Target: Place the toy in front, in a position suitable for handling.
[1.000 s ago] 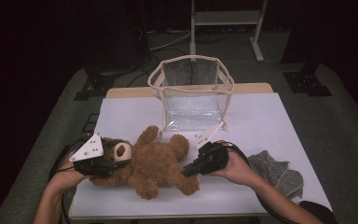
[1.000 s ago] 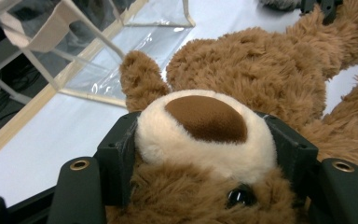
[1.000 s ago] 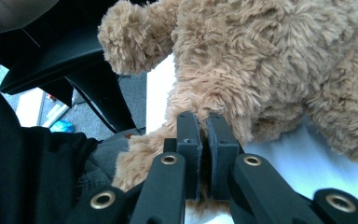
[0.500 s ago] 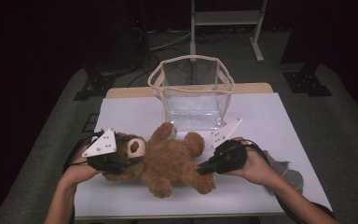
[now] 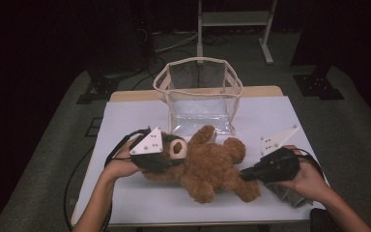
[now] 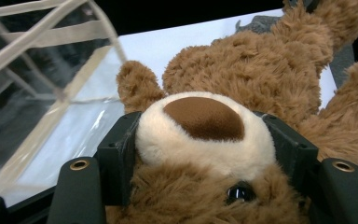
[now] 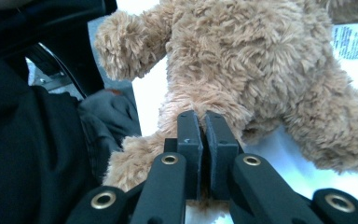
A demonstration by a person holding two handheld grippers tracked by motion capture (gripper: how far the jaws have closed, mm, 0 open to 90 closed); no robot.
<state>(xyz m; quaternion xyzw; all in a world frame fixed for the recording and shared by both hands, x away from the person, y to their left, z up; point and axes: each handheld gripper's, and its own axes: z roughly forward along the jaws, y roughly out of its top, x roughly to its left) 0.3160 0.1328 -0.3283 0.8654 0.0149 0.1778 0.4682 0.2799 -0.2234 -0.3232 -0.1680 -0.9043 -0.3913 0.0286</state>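
Note:
A brown teddy bear (image 5: pixel 207 162) lies on its back on the white table (image 5: pixel 135 116), just in front of a clear plastic bag (image 5: pixel 200 96) with cream trim. My left gripper (image 5: pixel 171 157) is shut on the bear's head. In the left gripper view its jaws (image 6: pixel 205 140) press both sides of the cream muzzle (image 6: pixel 205 126). My right gripper (image 5: pixel 244 175) is shut on one of the bear's legs. In the right gripper view its pads (image 7: pixel 204 135) pinch the fur of that leg (image 7: pixel 191 100) tightly.
The clear bag (image 6: pixel 37 93) stands open at the back middle of the table. A grey cloth (image 5: pixel 287 193) lies under the right hand near the front right corner. A metal stand (image 5: pixel 234 19) is on the floor behind the table.
Both grippers have carried the bear to the right across the table, bringing it in front of the bag. Both grips are unchanged.

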